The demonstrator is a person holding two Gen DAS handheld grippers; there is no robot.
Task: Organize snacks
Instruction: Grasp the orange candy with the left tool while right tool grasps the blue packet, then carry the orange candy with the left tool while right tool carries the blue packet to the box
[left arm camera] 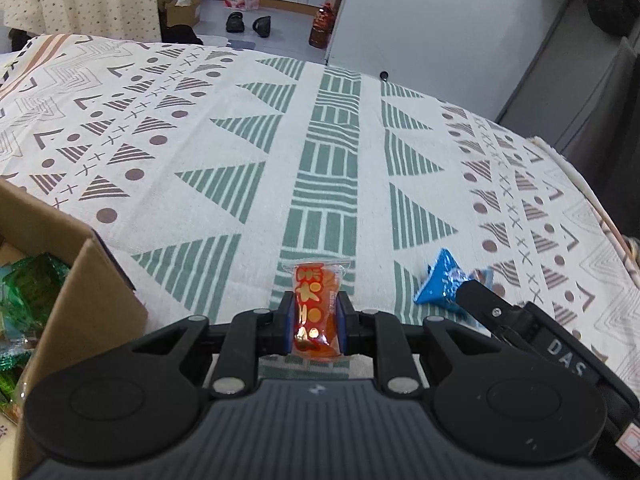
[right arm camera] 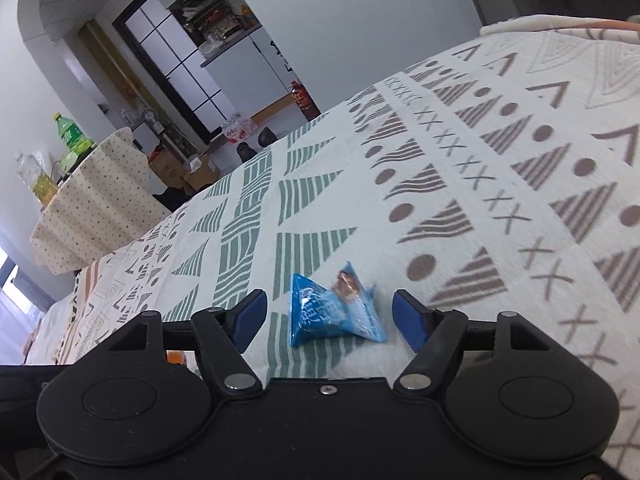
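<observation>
At the bottom centre of the left wrist view, your left gripper is clamped tight on a red snack packet, its blue pads pressing both long sides while the clear crimped top of the wrapper pokes out past the fingertips above the patterned cloth. At the lower left of that frame stands an open cardboard box on the same cloth, with green-wrapped snacks lying inside it. At the lower right, the tip of your right gripper reaches in beside a blue snack packet, which lies on the cloth just right of the green striped band. In the right wrist view, that blue snack packet sits low in the centre of the frame, between the two blue pads of your right gripper; the jaws stand partly open and a gap shows on each side of the wrapper, so neither pad presses on it. Farther back, toward the upper left of the left wrist view, a pair of dark slippers rests on the floor beyond the cloth's far edge, and a second table under a dotted cloth appears at the left of the right wrist view with bottles on it.
</observation>
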